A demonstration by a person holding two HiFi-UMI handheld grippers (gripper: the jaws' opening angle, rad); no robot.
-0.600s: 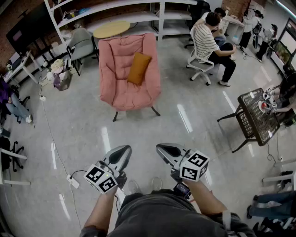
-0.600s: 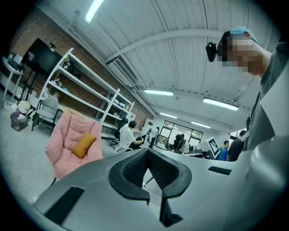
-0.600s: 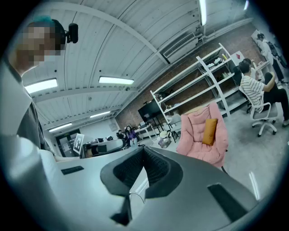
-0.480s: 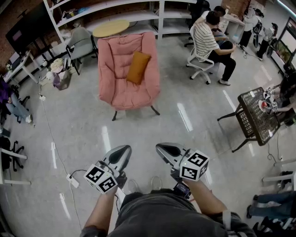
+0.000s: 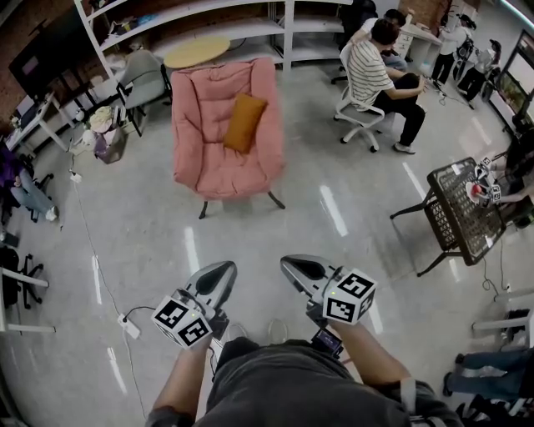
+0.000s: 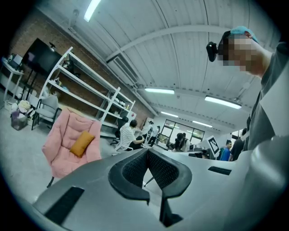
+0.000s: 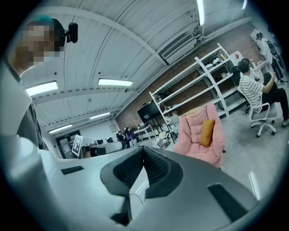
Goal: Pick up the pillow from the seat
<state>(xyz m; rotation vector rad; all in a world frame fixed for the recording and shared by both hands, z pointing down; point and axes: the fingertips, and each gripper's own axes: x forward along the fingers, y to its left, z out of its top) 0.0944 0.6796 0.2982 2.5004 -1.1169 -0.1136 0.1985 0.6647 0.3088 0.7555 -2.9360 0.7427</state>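
Note:
An orange pillow (image 5: 244,123) leans upright against the back of a pink padded chair (image 5: 219,158) that stands far ahead across the floor. My left gripper (image 5: 222,270) and my right gripper (image 5: 294,266) are held low and close to the body, side by side, well short of the chair. Both are shut with nothing between their jaws. In the left gripper view the pillow (image 6: 81,143) sits small at the left, far beyond the gripper (image 6: 147,151). Seen from the right gripper (image 7: 143,149), the pillow (image 7: 207,132) lies distant on the right.
A person in a striped shirt (image 5: 377,77) sits on an office chair right of the pink chair. A black wire table (image 5: 464,218) stands at the right. White shelving (image 5: 250,25), a round wooden table (image 5: 198,52) and a grey chair (image 5: 143,77) stand behind. A power strip (image 5: 130,326) and cable lie left.
The pink chair and pillow have drifted slightly left in the head view. Both grippers keep their places and stay shut.

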